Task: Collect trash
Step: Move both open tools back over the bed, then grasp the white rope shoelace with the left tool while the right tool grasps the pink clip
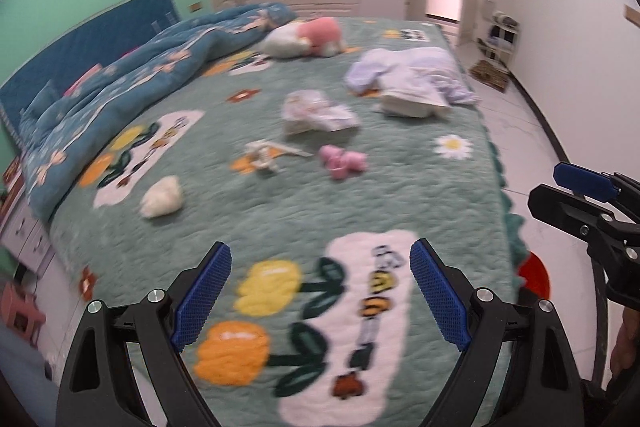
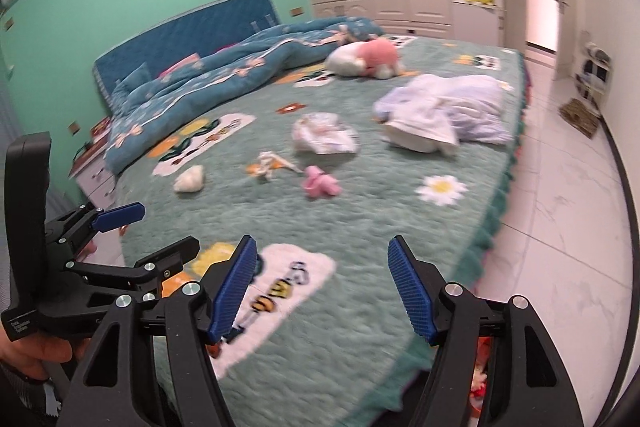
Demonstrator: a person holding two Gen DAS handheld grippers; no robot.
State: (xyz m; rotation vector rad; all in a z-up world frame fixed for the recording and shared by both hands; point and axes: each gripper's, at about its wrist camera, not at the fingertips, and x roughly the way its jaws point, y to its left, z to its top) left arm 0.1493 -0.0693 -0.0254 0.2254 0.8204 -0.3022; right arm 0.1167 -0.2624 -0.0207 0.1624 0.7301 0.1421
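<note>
Trash lies on the green bedspread (image 1: 280,211): a white crumpled wad (image 1: 162,202) (image 2: 190,179), a torn white scrap (image 1: 268,153) (image 2: 270,163), a pink crumpled piece (image 1: 344,161) (image 2: 320,183) and a crinkled white wrapper (image 1: 316,113) (image 2: 324,133). My left gripper (image 1: 320,291) is open and empty over the near end of the bed. My right gripper (image 2: 322,285) is open and empty, beside it to the right. Each gripper also shows in the other's view, the right one (image 1: 576,195) and the left one (image 2: 132,227).
A blue quilt (image 1: 132,75) is bunched at the headboard. A pink and white plush toy (image 1: 308,37) and a pile of pale clothes (image 1: 412,79) lie at the far side. White tiled floor (image 2: 560,227) runs along the right of the bed. A red item (image 1: 534,277) sits below the bed's edge.
</note>
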